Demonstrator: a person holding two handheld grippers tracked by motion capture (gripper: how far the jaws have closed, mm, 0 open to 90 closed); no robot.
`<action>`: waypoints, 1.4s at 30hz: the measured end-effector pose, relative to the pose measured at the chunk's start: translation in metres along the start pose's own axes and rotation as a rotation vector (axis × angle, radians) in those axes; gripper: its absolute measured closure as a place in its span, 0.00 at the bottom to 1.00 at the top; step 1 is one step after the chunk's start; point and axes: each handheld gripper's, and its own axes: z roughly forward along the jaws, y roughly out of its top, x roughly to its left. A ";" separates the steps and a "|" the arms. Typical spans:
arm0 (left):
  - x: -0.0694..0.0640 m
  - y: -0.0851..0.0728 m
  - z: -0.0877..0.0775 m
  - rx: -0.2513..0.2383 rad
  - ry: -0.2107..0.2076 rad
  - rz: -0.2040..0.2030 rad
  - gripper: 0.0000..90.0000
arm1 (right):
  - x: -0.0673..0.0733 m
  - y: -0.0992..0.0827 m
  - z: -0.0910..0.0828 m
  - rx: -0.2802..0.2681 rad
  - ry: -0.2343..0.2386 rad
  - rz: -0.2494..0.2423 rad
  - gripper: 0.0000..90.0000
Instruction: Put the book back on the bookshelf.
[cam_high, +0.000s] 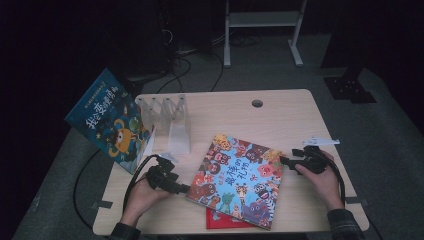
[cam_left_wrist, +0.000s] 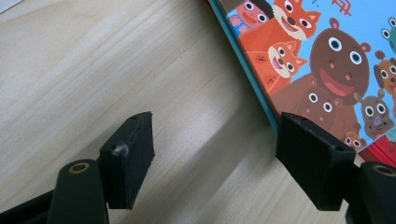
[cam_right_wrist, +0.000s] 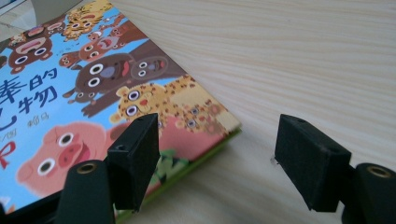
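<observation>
High view, picture book: a picture book (cam_high: 236, 181) with cartoon animals on its cover is laid flat near the front of the table (cam_high: 280, 112), turned at an angle, between the two grippers.
High view, left gripper: the left gripper (cam_high: 186, 189) is held low at the book's left edge, just beside it; contact cannot be made out.
High view, right gripper: the right gripper (cam_high: 283, 160) is held at the book's upper right corner.
High view, surroundings: a red book (cam_high: 220, 220) is seen under the picture book's front edge. A clear rack (cam_high: 167, 117) is stood at the table's back left, with a blue book (cam_high: 107, 120) leaned against it, well apart from both grippers.
Left gripper view, jaws: they are held wide, with bare table between them; the book's teal edge (cam_left_wrist: 252, 79) is seen just ahead of the right-hand jaw.
Right gripper view, jaws: they are held wide, and nothing is gripped; the book's corner (cam_right_wrist: 205, 121) is seen between them, nearer the left-hand jaw, the rest of the gap being bare wood.
</observation>
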 end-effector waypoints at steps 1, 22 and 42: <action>0.000 0.000 0.000 0.000 0.000 0.000 0.30 | 0.000 0.000 0.000 0.000 0.000 0.000 0.33; -0.007 0.000 0.004 -0.061 -0.129 -0.006 0.19 | 0.011 0.009 0.026 0.018 0.100 -0.048 0.32; -0.011 0.002 0.017 -0.049 -0.163 -0.008 0.16 | 0.039 0.012 0.033 0.046 0.178 -0.152 0.32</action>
